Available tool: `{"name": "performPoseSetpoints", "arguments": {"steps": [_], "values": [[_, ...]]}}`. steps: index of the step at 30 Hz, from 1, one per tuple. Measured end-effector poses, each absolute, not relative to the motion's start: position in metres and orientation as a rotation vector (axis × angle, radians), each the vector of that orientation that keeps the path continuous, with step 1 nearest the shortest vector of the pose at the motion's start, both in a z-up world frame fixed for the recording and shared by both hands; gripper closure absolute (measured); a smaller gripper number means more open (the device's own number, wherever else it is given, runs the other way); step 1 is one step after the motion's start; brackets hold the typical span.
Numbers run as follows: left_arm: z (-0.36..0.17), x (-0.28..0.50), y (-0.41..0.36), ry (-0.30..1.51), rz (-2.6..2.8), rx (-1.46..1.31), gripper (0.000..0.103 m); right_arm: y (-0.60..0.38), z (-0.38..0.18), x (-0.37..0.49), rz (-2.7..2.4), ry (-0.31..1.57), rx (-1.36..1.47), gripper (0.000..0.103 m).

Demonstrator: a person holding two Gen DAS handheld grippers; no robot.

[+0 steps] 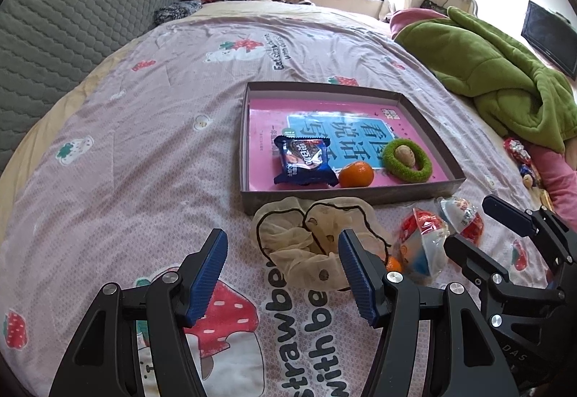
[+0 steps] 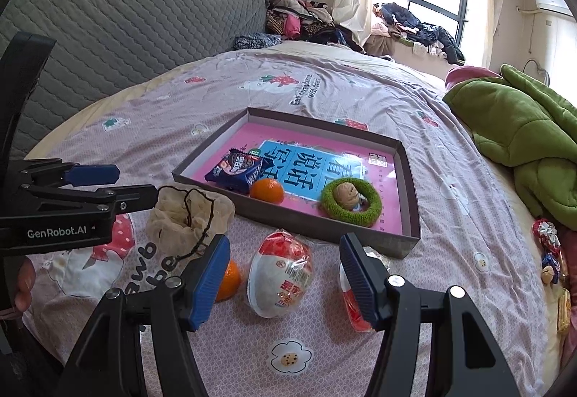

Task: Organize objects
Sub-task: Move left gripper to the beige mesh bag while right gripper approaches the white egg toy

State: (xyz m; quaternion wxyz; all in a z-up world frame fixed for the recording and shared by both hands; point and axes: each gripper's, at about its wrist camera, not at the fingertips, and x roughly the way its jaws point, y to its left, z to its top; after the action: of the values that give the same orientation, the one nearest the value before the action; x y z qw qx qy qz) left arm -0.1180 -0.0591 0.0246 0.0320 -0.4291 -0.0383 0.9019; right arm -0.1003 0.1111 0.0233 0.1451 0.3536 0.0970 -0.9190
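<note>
Left claw point(image 1: 283, 276) spread above pouch point(image 1: 310, 245); right claw point(image 2: 285, 283) spread

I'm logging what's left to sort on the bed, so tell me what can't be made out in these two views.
- Loose orange: right wrist view, half hidden behind the right gripper's blue fingers.
- Second red-and-white wrapped egg: same view, mostly behind the other finger.
- Small wrapped items by the green blanket: too small and distorted to identify.
- Mesh pouch: contents not visible.

Your left gripper point(image 1: 283, 274) and right gripper point(image 2: 285, 279) are showing matte black angular frames, silver round screws at the joints and ribbed blue finger pads point(image 1: 211, 274). White "GenRobot.AI" lettering is running along the left one's side.
</note>
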Motion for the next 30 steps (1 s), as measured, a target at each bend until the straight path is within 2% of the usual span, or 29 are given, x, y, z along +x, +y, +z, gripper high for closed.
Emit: {"name": "performPoseSetpoints", "arguments": {"steps": [30], "values": [[-0.021,-0.153,-0.067,-0.169,2.747,-1.442,0.037,0.104,-0.008,-0.111,-2.661,0.34,1.11,0.04]]}}
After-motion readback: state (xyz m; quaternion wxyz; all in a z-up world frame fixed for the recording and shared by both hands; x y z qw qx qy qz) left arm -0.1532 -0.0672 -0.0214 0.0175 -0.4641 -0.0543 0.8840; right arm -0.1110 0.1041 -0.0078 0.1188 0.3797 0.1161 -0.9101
